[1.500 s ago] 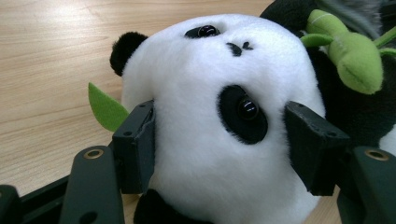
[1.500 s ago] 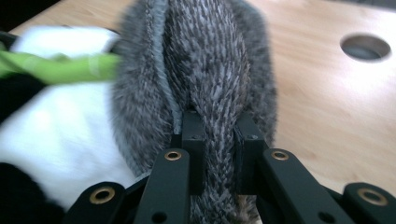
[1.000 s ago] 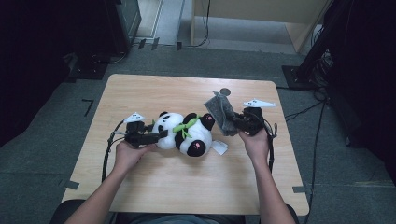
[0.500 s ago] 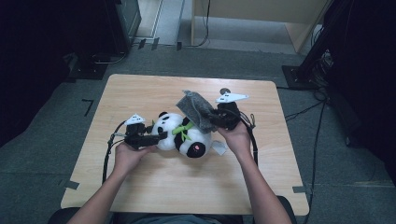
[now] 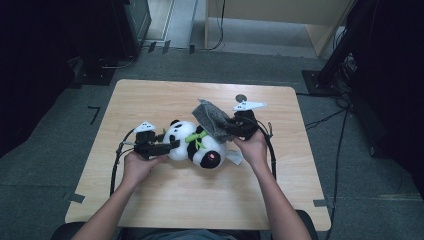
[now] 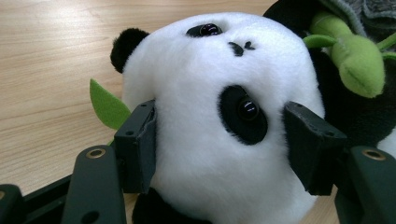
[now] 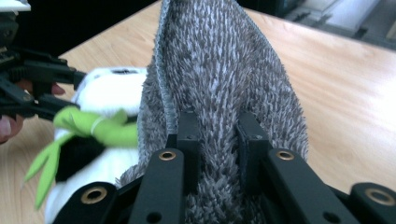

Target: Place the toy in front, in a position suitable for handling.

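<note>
Softly furred plush panda [image 6: 219, 140] beside shaggy grey cloth [image 7: 219, 84].

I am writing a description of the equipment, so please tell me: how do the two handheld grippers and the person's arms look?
Both the left gripper and right gripper are black, with two blocky black jaws on arms with brass-ringed holes. Each carries a pale grey three-cornered plate on top and trails a black cable. The forearms are bare; no sleeves or gloves show.
</note>
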Demonstrator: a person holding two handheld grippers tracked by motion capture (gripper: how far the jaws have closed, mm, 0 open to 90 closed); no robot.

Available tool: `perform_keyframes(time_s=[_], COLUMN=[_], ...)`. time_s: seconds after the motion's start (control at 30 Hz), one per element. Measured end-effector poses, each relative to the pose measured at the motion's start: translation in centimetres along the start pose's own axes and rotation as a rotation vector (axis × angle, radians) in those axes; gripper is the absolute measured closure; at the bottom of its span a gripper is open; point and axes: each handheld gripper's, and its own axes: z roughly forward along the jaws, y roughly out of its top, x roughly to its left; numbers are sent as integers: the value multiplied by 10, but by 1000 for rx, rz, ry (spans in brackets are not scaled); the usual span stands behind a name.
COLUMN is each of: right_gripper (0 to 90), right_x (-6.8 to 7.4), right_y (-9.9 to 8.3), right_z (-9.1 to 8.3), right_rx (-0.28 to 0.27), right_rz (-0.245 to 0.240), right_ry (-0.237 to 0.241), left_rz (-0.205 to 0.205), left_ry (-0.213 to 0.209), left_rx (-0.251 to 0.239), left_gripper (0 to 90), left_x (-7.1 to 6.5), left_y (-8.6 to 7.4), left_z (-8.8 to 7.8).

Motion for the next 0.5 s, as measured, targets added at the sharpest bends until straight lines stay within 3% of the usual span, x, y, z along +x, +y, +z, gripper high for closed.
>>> perform_keyframes(time_s=[0.2, 0.4, 0.5], right_gripper=[777, 786, 790], right_x=[-15, -19, -24], right_y=[-20, -27, -33], right_z=[-14, -22, -23], right_rx=[-18, -6, 24], right_rz=[94, 92, 87], right_ry=[-7, -44, -90], left_rz=[-12, -9, -9], left_ry=[-1, 3, 3], left_rx=[0, 17, 24], left_gripper=[341, 337, 336], left_x=[-1, -1, 0], left_y=[1, 4, 5], left_z=[0, 1, 0])
